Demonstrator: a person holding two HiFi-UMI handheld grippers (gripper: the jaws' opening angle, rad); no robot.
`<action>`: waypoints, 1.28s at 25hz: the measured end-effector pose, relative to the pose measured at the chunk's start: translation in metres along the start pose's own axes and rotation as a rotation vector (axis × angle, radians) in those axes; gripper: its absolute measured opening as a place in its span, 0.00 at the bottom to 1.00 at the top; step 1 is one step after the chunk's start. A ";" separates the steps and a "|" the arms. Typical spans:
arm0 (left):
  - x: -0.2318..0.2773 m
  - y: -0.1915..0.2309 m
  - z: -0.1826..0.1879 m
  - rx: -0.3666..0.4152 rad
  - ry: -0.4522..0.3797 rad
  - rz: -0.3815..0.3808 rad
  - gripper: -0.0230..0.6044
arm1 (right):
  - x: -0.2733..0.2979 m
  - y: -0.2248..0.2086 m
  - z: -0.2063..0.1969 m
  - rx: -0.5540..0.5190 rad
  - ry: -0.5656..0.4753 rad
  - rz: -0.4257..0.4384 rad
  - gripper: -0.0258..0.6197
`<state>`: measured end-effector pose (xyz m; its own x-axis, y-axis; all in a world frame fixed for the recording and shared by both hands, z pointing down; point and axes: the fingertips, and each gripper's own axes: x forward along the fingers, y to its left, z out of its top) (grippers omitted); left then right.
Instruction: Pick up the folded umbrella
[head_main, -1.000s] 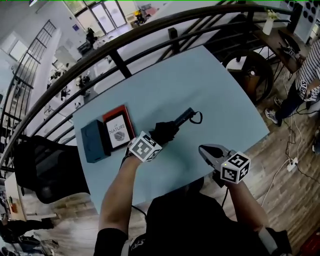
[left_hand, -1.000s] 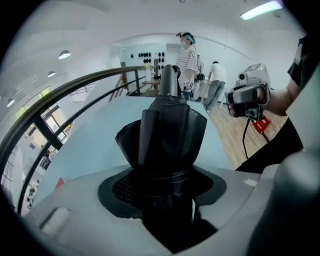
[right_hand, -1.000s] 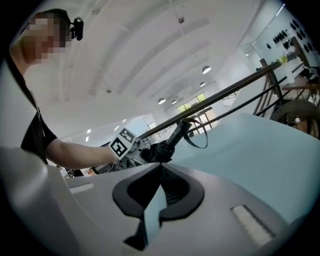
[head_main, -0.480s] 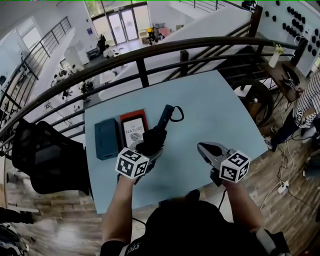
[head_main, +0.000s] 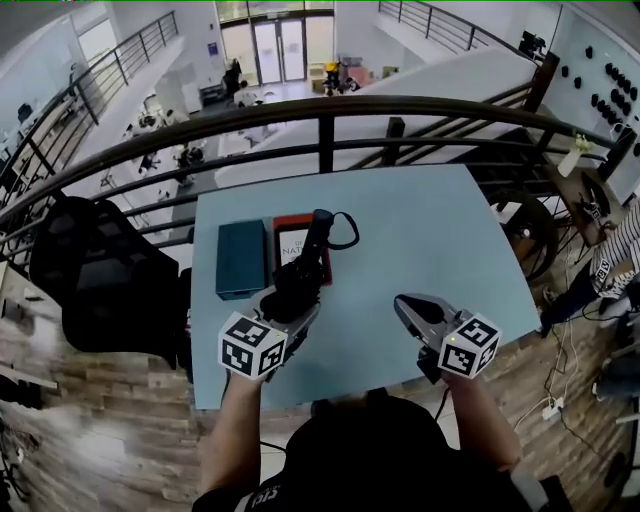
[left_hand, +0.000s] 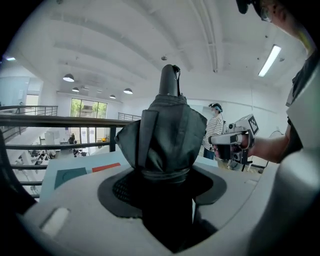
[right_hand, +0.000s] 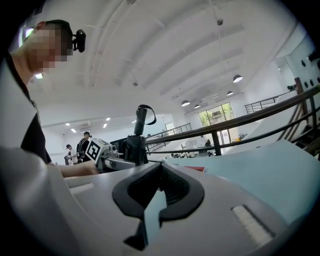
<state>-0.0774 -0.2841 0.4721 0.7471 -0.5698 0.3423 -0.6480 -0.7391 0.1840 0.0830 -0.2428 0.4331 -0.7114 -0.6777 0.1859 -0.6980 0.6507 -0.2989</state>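
**Left tool (left_hand: 165, 176) is pinching the umbrella (left_hand: 167, 132) above the tabletop (head_main: 440, 230)**

The left tool is clamping the black folded fabric umbrella around its bundled canopy. In the head view the umbrella is sitting centre-left, seemingly raised off the pale blue tabletop. Its long axis is running straight out from the jaws, with the handle and wrist loop pointing toward the dark metal railing (head_main: 320, 105) at the top. The right tool (right_hand: 159, 169), jaws pressed together on nothing, is hovering at lower right, well apart, so the left hand is doing the carrying.

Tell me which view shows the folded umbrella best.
The left gripper view: the folded umbrella fills it, clamped in the left claw. The head view shows it smaller, from above; the right gripper view, small and distant.
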 end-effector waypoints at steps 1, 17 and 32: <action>-0.006 0.002 0.003 -0.011 -0.020 0.017 0.47 | 0.004 0.003 0.004 -0.011 0.002 0.016 0.04; -0.055 -0.006 0.139 0.008 -0.400 0.175 0.47 | -0.004 -0.003 0.107 -0.211 -0.145 0.131 0.04; -0.019 -0.020 0.095 -0.070 -0.362 0.247 0.47 | -0.044 -0.045 0.081 -0.185 -0.163 0.079 0.04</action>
<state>-0.0647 -0.2925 0.3743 0.5643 -0.8245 0.0419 -0.8127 -0.5458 0.2039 0.1520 -0.2698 0.3619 -0.7523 -0.6587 0.0112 -0.6545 0.7453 -0.1275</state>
